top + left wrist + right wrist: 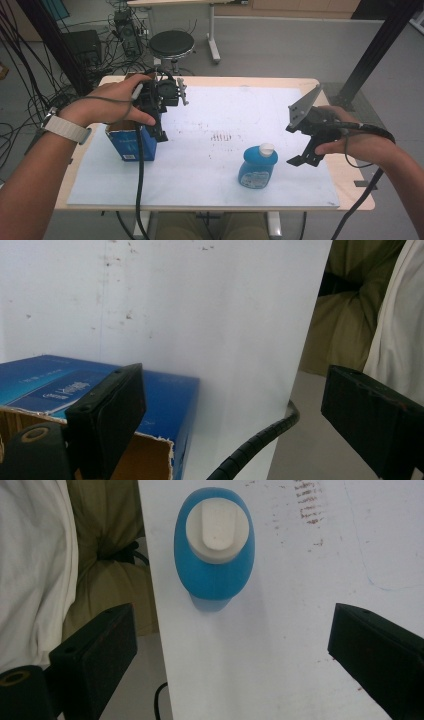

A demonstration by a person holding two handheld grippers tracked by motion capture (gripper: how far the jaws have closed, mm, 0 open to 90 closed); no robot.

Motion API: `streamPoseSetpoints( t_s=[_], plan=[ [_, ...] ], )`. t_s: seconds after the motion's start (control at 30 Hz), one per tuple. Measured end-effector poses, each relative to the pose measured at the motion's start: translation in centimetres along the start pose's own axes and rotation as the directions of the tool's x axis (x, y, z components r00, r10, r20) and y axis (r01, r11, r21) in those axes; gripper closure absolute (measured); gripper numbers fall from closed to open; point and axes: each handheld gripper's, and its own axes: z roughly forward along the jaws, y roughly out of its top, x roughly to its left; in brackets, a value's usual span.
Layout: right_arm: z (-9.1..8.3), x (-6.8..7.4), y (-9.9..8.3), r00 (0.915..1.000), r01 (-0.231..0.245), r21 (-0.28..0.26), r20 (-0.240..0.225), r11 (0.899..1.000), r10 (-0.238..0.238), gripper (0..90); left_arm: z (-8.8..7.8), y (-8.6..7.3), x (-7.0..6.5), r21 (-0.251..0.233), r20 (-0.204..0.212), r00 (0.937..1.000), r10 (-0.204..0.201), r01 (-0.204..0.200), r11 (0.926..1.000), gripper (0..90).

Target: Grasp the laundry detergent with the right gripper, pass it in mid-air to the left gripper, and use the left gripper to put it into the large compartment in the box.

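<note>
High view: blue bottle (258,165) stands upright near the table's (345,172) front edge; right gripper (303,159) hangs just beside it, jaws apart and empty, probably lining up a grasp. Left gripper (159,131), jaws also apart, sits at the open blue box (127,143), likely steadying it.

I can read no text anywhere. The blue box (75,385) under my left claw (240,405) carries print, too blurred to read. The blue bottle (257,167) has an unreadable label.

Box (125,142) at the counter's (280,82) left edge; bottle (257,167) upright, right of centre; stool (171,45) behind the counter.
</note>
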Motion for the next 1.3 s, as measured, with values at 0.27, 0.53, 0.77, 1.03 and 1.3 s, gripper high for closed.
streamPoseSetpoints(
  t_s=[0.27, 0.53, 0.77, 1.03, 1.3],
  plan=[
    [0.4, 0.1, 0.1, 1.0, -0.002, -0.007, -0.005, 1.0, 0.002, 5.6, 0.1, 0.0, -0.1, -0.006, 0.002, 1.0, -0.002, 0.002, 1.0, 11.3],
    [1.0, 0.2, -0.2, 0.9998, -0.016, -0.02, -0.013, 1.0, 0.016, 4.6, 0.1, 0.1, -0.2, -0.001, 0.001, 1.0, 0.0, 0.0, 1.0, 11.4],
    [1.3, 0.2, -0.3, 0.9998, -0.013, -0.027, -0.013, 1.0, 0.012, 4.4, 0.1, 0.1, -0.2, -0.003, -0.003, 1.0, 0.0, 0.0, 1.0, 11.4],
    [1.8, 0.3, -0.4, 0.9998, -0.009, -0.033, -0.016, 0.999, 0.008, 4.4, 0.2, 0.2, -0.2, -0.002, -0.003, 1.0, 0.005, -0.005, 1.0, 11.4],
    [2.3, 0.3, -0.5, 0.9998, -0.013, -0.042, -0.015, 0.999, 0.012, 4.6, 0.2, 0.2, -0.2, -0.003, -0.003, 1.0, 0.005, -0.005, 1.0, 11.3]
  ],
)
